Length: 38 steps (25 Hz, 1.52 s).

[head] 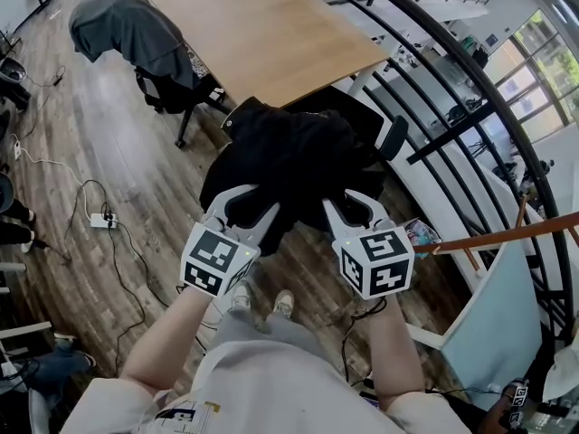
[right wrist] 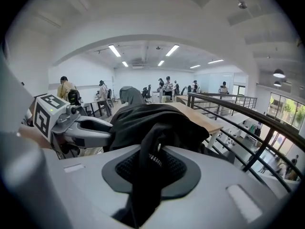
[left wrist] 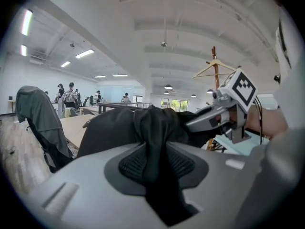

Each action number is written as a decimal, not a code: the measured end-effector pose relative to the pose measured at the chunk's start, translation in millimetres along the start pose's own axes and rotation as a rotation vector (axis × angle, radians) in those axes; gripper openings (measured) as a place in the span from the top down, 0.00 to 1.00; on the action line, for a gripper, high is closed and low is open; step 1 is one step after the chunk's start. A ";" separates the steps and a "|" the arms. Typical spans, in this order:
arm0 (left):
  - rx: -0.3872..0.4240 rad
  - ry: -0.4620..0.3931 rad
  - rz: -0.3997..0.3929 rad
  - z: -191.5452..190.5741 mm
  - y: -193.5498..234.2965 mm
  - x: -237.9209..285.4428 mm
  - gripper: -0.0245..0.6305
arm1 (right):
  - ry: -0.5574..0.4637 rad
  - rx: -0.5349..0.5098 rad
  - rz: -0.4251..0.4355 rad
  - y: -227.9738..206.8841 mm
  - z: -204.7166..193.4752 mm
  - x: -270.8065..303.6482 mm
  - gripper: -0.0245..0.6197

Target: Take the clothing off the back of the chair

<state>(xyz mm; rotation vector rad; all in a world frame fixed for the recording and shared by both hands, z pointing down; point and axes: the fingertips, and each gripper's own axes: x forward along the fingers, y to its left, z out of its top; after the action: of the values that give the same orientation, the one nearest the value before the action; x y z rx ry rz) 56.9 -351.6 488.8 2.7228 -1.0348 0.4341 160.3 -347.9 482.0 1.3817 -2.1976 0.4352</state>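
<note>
A black garment [head: 291,159] hangs bunched over the back of a black office chair [head: 392,137] at the near corner of the table. My left gripper [head: 256,210] is shut on a fold at the garment's near left side, and my right gripper [head: 349,208] is shut on a fold at its near right. In the left gripper view a strip of black cloth [left wrist: 153,128] runs pinched between the ribbed pads [left wrist: 178,165]. In the right gripper view a fold with a zip [right wrist: 153,128] is clamped between the pads [right wrist: 172,167]. The chair's back is hidden under the cloth.
A wooden table [head: 271,30] stands just beyond the chair. A second chair with a grey garment [head: 125,25] over it is at the far left. A black curved railing [head: 470,107] runs along the right. A power strip and cables [head: 101,219] lie on the floor at left.
</note>
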 end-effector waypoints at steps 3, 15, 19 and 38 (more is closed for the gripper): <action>0.004 0.011 0.000 1.5 0.9 1.3 0.83 | -0.003 0.018 0.017 0.7 3.2 0.9 0.86; 0.086 -0.068 0.054 39.7 2.9 -14.1 0.92 | -0.234 0.129 0.049 4.7 41.7 -18.2 0.89; 0.108 -0.124 0.090 64.9 7.1 -28.0 0.93 | -0.314 0.135 0.080 12.7 64.6 -28.7 0.90; 0.164 -0.415 0.284 184.8 16.9 -162.5 0.93 | -0.656 -0.031 0.314 104.8 202.2 -102.6 0.90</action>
<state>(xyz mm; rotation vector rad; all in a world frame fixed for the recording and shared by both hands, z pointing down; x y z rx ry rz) -33.0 -316.5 261.8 2.8897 -1.5643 -0.0159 53.0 -330.6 257.2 1.2852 -2.9558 0.0421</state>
